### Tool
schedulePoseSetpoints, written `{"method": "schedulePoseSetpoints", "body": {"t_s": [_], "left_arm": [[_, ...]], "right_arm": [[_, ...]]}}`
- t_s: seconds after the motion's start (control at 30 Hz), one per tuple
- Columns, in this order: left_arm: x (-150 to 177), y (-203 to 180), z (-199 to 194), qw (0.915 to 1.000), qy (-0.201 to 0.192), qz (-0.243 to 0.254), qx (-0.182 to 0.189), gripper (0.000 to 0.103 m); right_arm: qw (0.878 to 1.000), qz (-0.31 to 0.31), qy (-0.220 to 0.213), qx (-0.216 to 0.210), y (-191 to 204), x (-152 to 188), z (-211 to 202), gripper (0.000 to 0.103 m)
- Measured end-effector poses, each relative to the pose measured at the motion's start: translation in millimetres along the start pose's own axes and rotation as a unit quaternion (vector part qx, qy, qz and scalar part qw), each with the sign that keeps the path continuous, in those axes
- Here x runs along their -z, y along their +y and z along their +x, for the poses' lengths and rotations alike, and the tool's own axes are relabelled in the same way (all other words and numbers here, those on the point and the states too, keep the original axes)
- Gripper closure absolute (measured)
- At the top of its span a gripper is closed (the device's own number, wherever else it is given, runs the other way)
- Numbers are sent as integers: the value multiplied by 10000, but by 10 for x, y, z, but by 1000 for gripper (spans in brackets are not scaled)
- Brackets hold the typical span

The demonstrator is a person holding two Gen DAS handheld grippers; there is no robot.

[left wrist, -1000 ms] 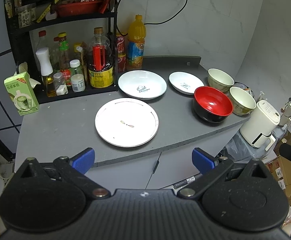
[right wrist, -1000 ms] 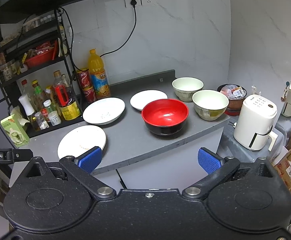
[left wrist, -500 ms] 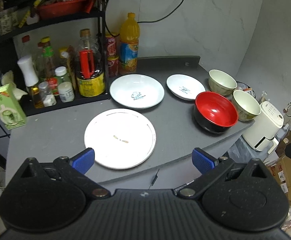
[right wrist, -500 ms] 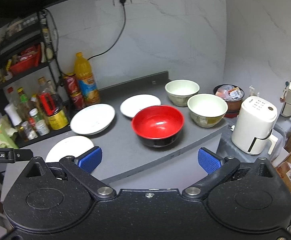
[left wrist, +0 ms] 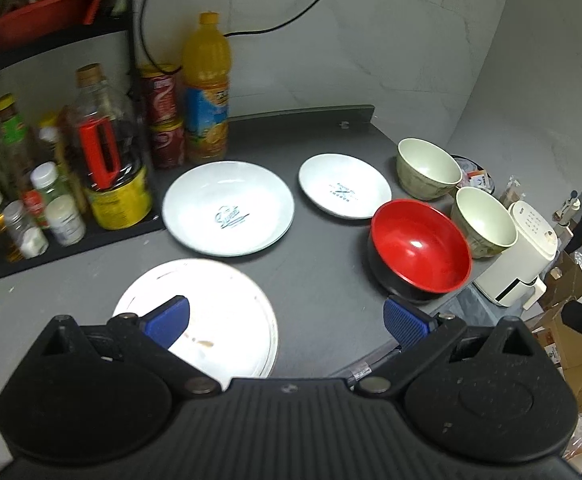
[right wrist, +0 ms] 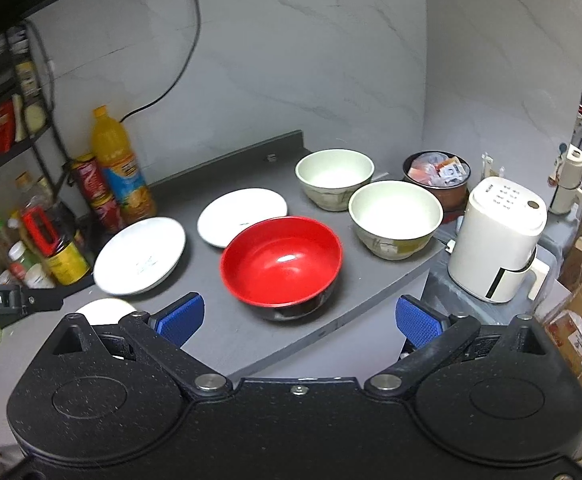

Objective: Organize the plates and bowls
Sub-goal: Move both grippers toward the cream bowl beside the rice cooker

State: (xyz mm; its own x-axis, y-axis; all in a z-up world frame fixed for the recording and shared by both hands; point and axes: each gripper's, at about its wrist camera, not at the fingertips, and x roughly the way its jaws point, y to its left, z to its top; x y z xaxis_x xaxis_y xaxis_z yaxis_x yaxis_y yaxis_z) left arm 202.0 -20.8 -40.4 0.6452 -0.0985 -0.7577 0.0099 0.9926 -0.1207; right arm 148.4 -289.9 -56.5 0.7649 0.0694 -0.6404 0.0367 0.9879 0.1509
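A: How many dishes are on the grey table point(left wrist: 323, 280)?

B: Six. Three white plates and three bowls.

A: Where are the plates?

B: The flat white plate point(left wrist: 227, 316) lies nearest, at the front edge, partly under the left claw point(left wrist: 287, 318). Behind it is the deep plate with a blue mark point(left wrist: 228, 213), and to the right of that the small plate point(left wrist: 345, 190), just beside it.

A: And the bowls?

B: One red bowl with a black outside point(right wrist: 281, 266) near the front edge, and two cream bowls: the rear cream bowl point(right wrist: 334, 178) and the front cream bowl point(right wrist: 395, 218), which sit close together on the right end.

A: What are the claws doing?

B: Both are spread wide and hold nothing. The left claw's blue pads point(left wrist: 169, 320) hang over the flat plate and the table's front edge. The right claw point(right wrist: 299, 320) hovers in front of the red bowl, touching nothing.

A: Anything else?

B: One orange juice bottle point(left wrist: 205, 92), two red cans point(left wrist: 163, 116) stacked beside it, a rack of bottles point(left wrist: 51, 168) on the left, and a white appliance point(right wrist: 499, 240) off the table's right end.
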Motion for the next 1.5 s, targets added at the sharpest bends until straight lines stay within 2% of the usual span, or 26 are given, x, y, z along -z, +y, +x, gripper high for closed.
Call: {"method": "schedulePoseSetpoints", "body": {"t_s": [0.33,0.53,0.83,1.1,1.5], "left_arm": [[-298,-115,420,9995,232,156,129,1],[-423,-207,585,9992,335,81,184,1],[-617,-430,813,9992,384,-112,75,1],[-873,-879,999,9990,263,-268,238,1],[-1068,-1528,1449,9985,329,-426,-90,3]], "right_arm": [[9989,334,62,325,-42,-200,326,0],[9983,339,164,435,-113,-310,490,0],[9989,324,242,216,-338,-527,831,0],[9986,348,376,-102,-796,-802,1119,0],[9972,162,641,-345,-1351,-1091,1589,0]]}}
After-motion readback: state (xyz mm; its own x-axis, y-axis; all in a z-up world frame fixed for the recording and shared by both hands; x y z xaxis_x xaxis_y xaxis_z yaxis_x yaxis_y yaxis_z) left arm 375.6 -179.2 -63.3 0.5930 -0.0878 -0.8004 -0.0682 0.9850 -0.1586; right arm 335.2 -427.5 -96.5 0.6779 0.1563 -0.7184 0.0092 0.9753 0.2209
